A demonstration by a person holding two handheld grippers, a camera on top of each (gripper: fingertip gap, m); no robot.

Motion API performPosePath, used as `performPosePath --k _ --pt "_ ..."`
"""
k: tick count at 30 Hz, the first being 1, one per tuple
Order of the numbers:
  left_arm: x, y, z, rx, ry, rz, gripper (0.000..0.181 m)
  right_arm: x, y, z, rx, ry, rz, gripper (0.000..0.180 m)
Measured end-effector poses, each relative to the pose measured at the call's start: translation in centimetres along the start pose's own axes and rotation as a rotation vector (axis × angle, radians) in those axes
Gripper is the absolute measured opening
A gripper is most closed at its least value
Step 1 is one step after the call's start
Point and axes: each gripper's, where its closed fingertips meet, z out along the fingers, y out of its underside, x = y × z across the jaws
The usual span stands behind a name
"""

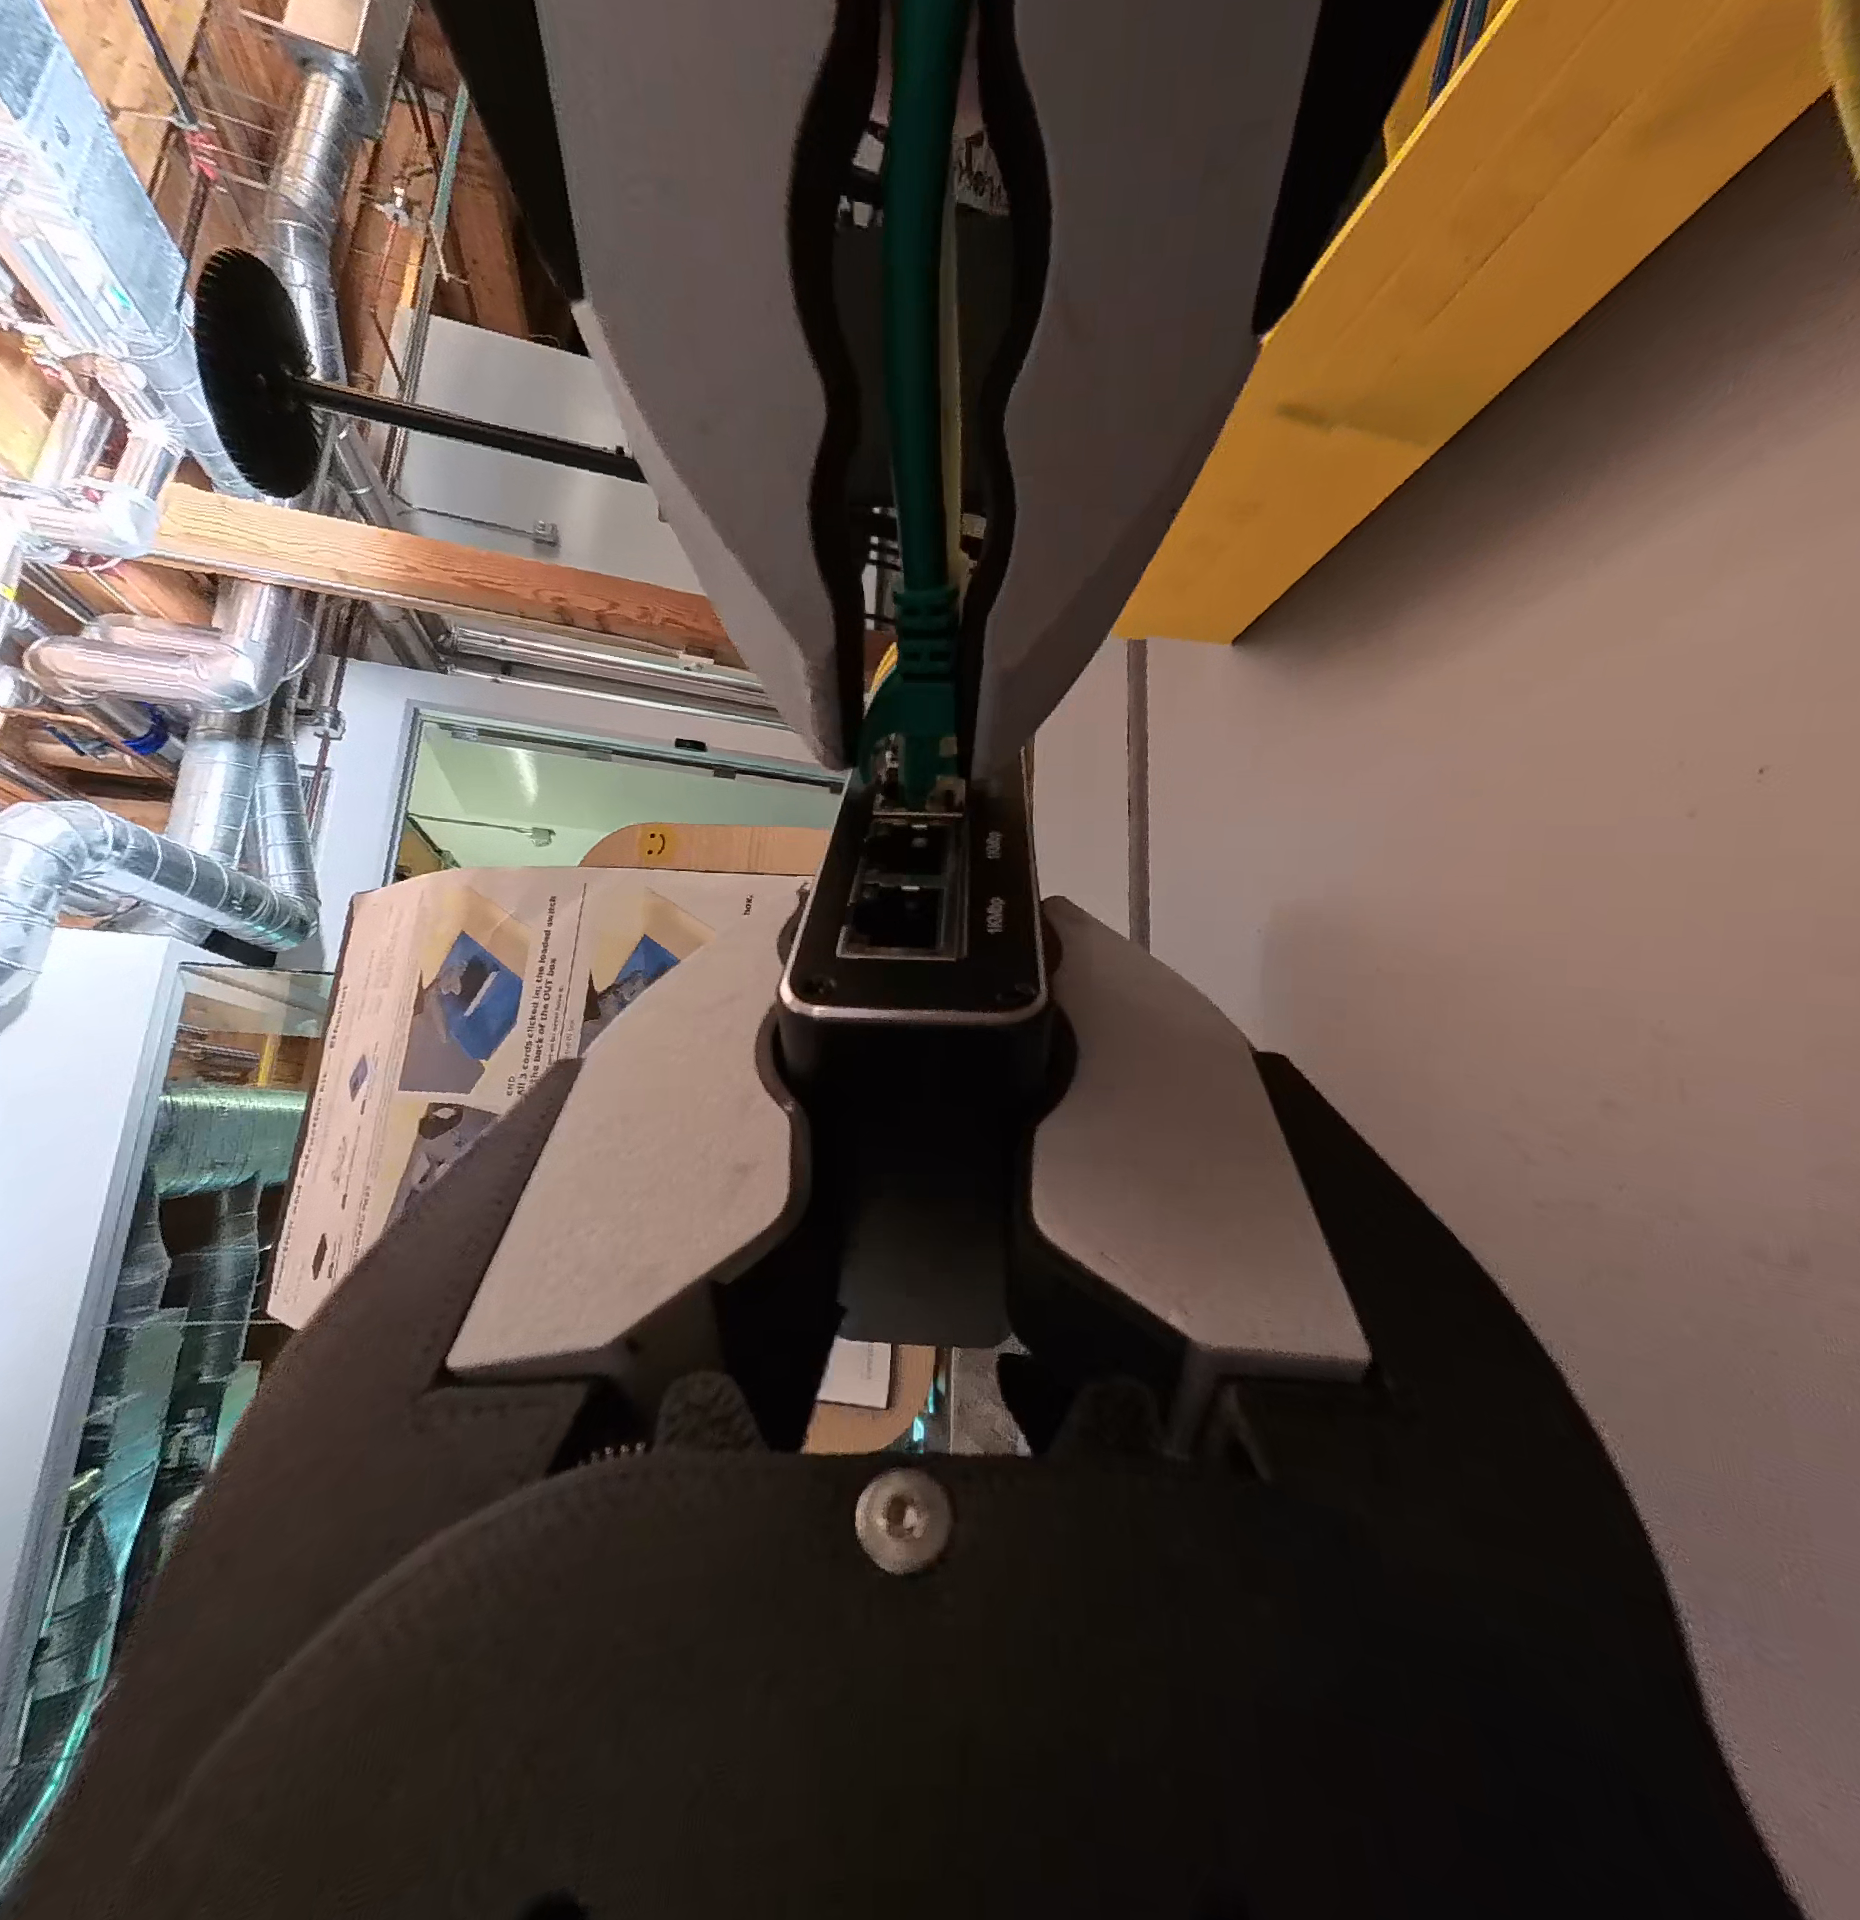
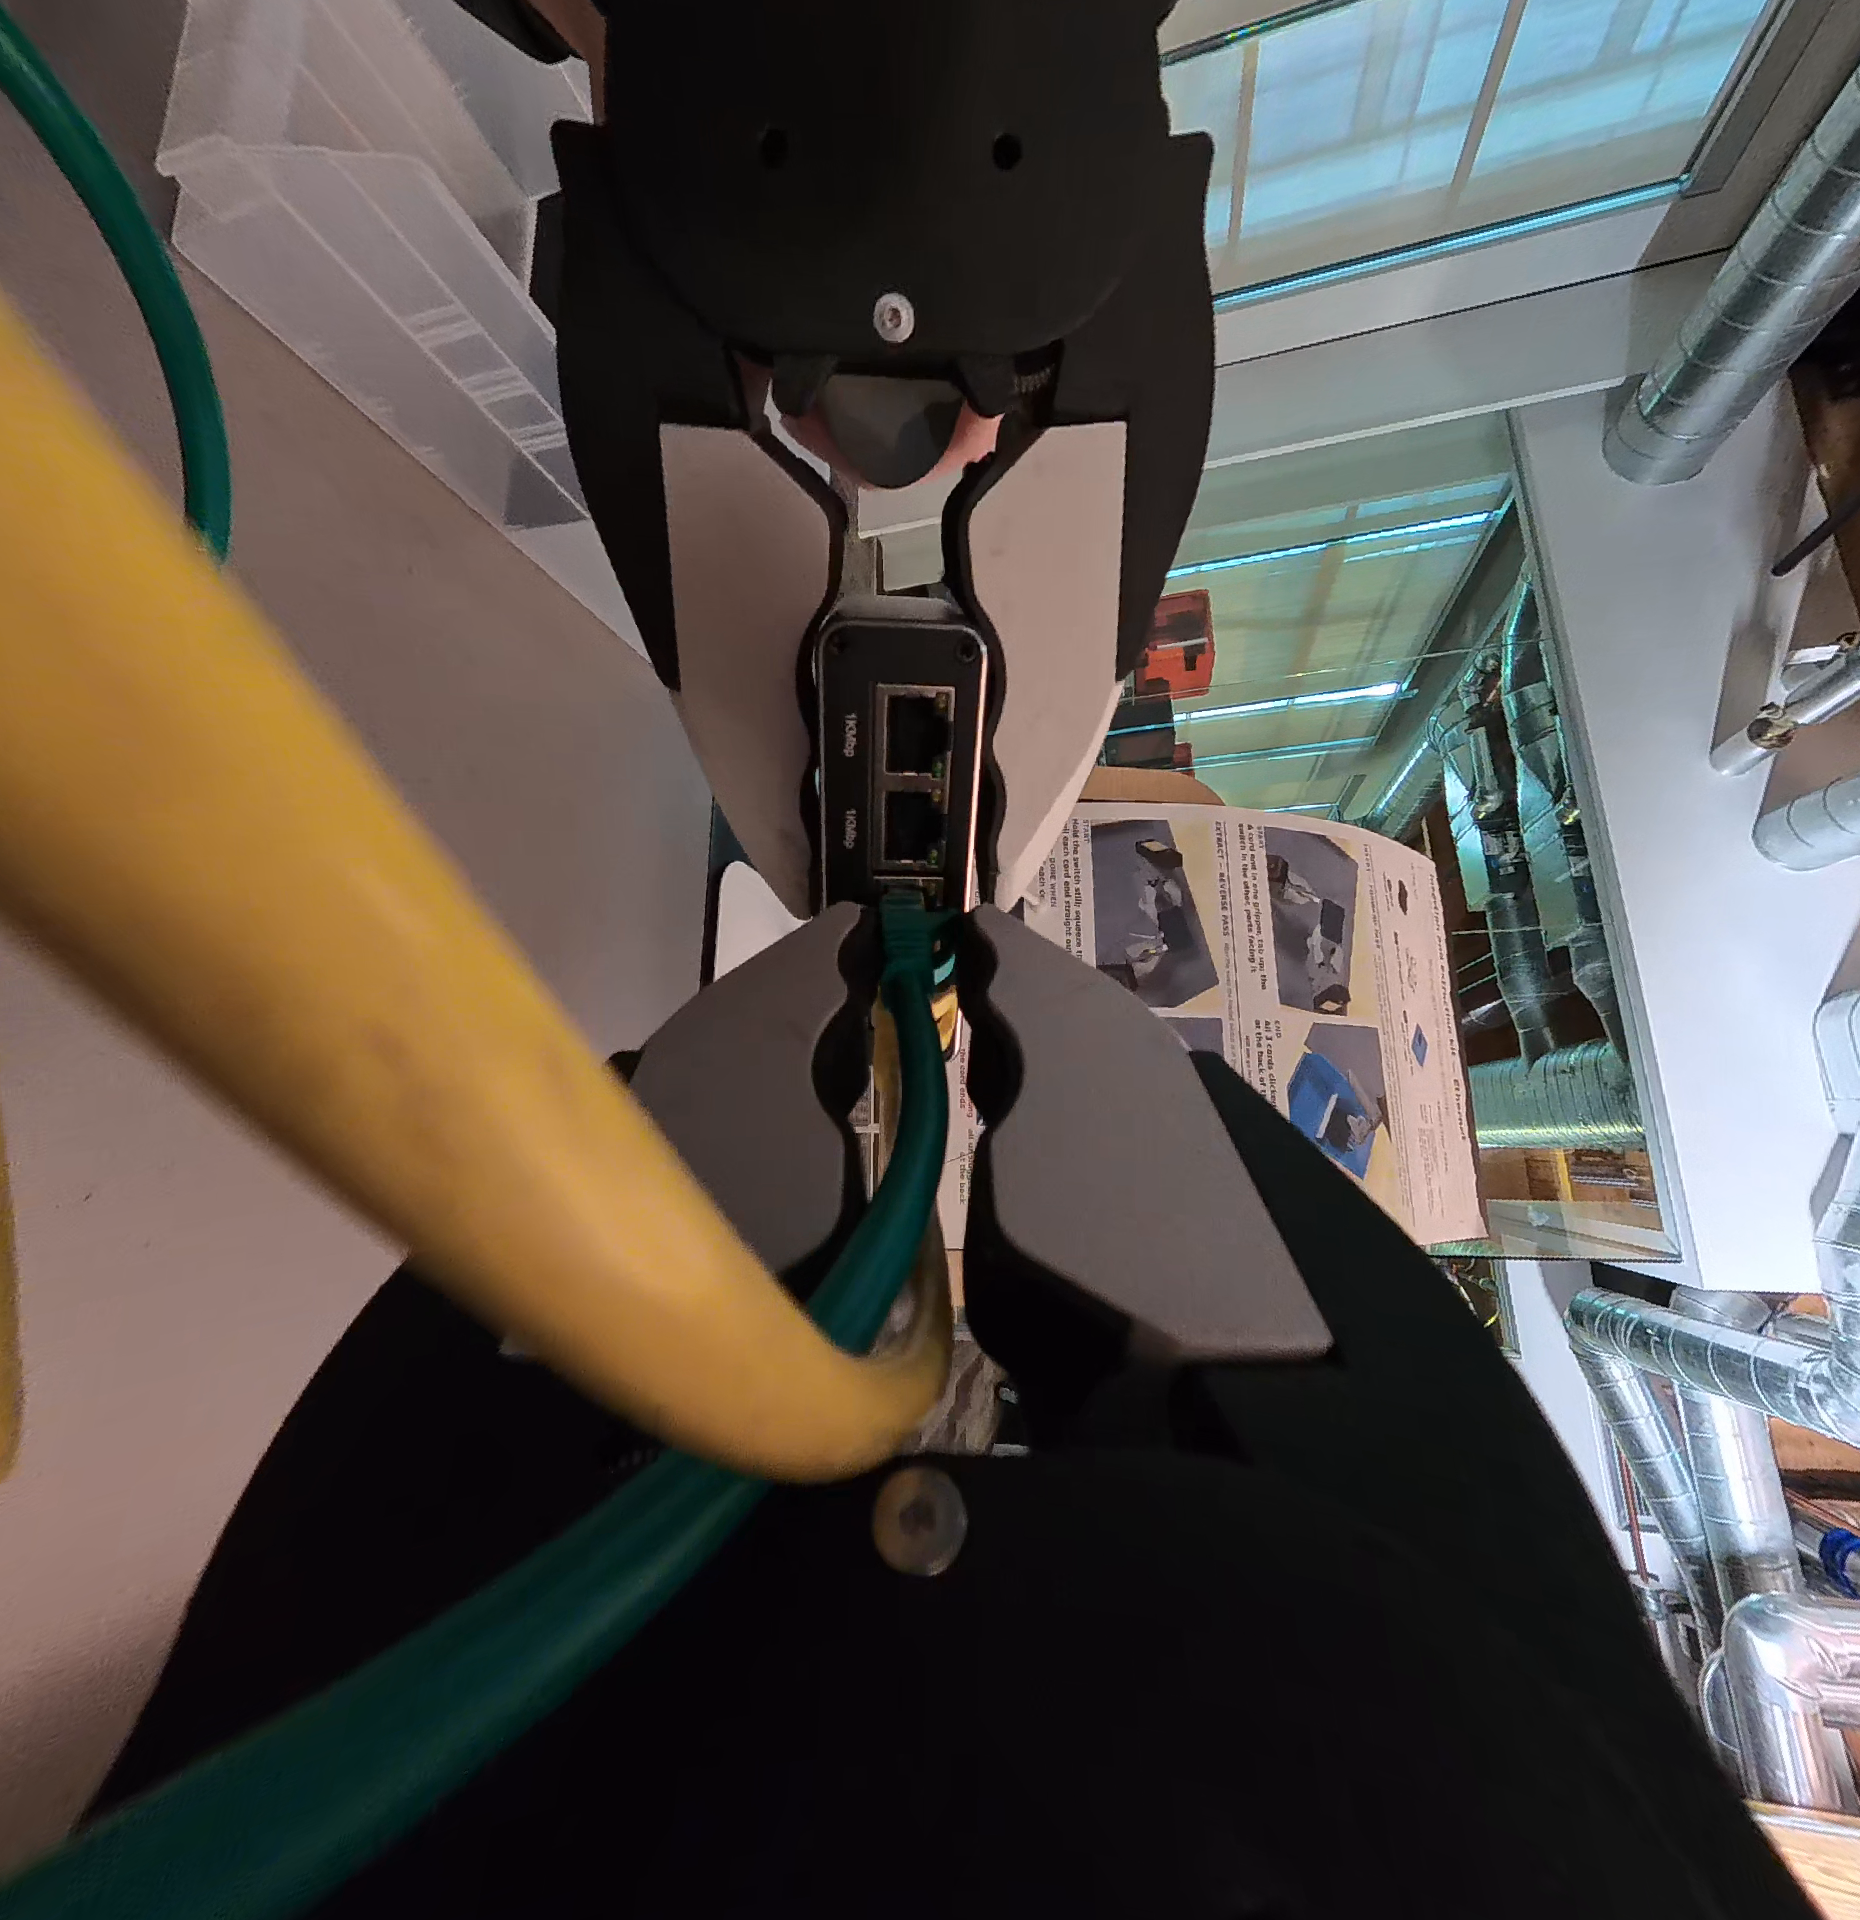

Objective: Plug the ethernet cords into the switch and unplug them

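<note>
My left gripper [image 1: 915, 997] is shut on the black switch [image 1: 910, 1049] and holds it by its sides, port face outward. It shows at the top of the right wrist view [image 2: 900, 883], still holding the switch [image 2: 900, 665]. My right gripper [image 2: 913, 925] is shut on the green ethernet cord [image 2: 910, 1101] just behind its plug [image 2: 910, 899]. The plug sits at the mouth of the end port; I cannot tell how deep it is. The two other ports [image 2: 913, 790] are empty. In the left wrist view the right gripper [image 1: 913, 738] comes from above with the green cord [image 1: 918, 364].
A thick yellow cord [image 2: 386, 987] loops blurred across the right wrist camera. A printed instruction sheet [image 1: 510, 1039] stands behind the switch and also shows in the right wrist view [image 2: 1321, 987]. A yellow box [image 1: 1425, 364] and clear plastic bins [image 2: 386, 260] rest on the grey surface [image 1: 1528, 935]. My two grippers' fingertips are within a few centimetres of each other.
</note>
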Motion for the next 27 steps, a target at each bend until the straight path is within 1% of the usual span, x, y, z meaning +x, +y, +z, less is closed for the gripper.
performPosePath --k 5,6,9,17,21,23,27 --pt "-0.3 0.0 -0.2 -0.007 -0.007 0.015 0.035 0.2 -0.1 0.0 0.012 0.015 0.007 0.014" --pt "-0.3 0.0 -0.2 -0.01 -0.011 0.023 0.039 0.2 -0.1 0.0 0.015 0.018 0.004 0.014" --pt "-0.4 0.1 -0.3 -0.019 -0.017 0.034 0.036 0.3 0.0 0.1 0.013 0.023 0.007 0.014" --pt "-0.2 0.3 -0.3 -0.028 -0.006 0.051 0.036 0.0 -0.1 0.2 0.029 0.024 -0.021 0.012" --pt "0.0 0.4 -0.1 -0.047 0.014 0.06 0.037 -0.4 0.1 0.2 0.024 -0.005 -0.002 0.013" --pt "0.4 0.4 0.3 -0.075 0.037 0.054 0.038 -0.8 0.5 -0.1 0.007 -0.053 0.031 0.011" --pt "0.3 0.4 0.8 -0.084 0.001 0.094 0.037 -1.2 1.0 -0.2 0.019 -0.096 0.101 0.015"
